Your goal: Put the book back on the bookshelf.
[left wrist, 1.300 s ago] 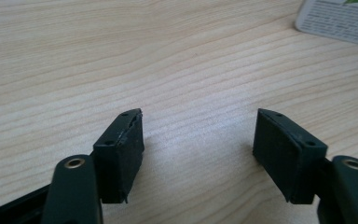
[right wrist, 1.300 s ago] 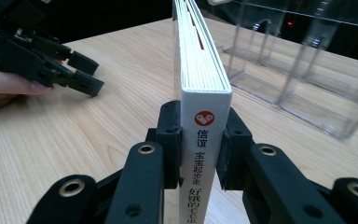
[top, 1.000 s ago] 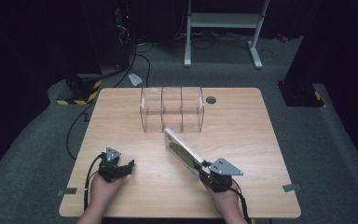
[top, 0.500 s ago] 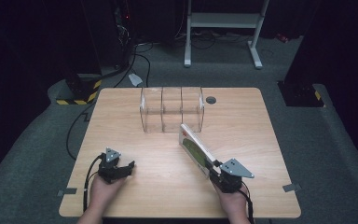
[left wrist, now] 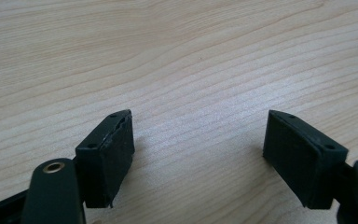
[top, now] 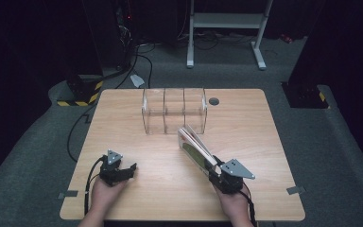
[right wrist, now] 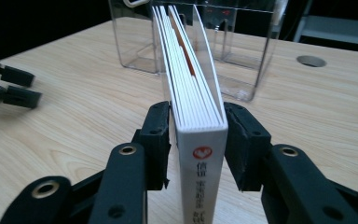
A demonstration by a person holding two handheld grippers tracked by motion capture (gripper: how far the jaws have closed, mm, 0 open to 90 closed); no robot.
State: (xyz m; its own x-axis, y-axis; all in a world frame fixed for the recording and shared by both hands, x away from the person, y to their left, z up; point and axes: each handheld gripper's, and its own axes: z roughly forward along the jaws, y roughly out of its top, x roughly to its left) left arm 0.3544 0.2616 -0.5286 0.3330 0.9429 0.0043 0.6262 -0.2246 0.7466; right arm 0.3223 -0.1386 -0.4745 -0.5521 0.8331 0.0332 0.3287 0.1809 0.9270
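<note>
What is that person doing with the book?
A person is working at a wooden table with a gripper in each hand. The right gripper has a white book standing on edge between its jaws, which have just been opening, so small gaps show beside the covers. The book points toward a clear plastic organizer with compartments. The left gripper rests open over bare wood.

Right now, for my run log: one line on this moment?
right gripper: jaws just opening, flanking upright white book | left gripper: open, empty | clear plastic divided organizer: empty
</note>
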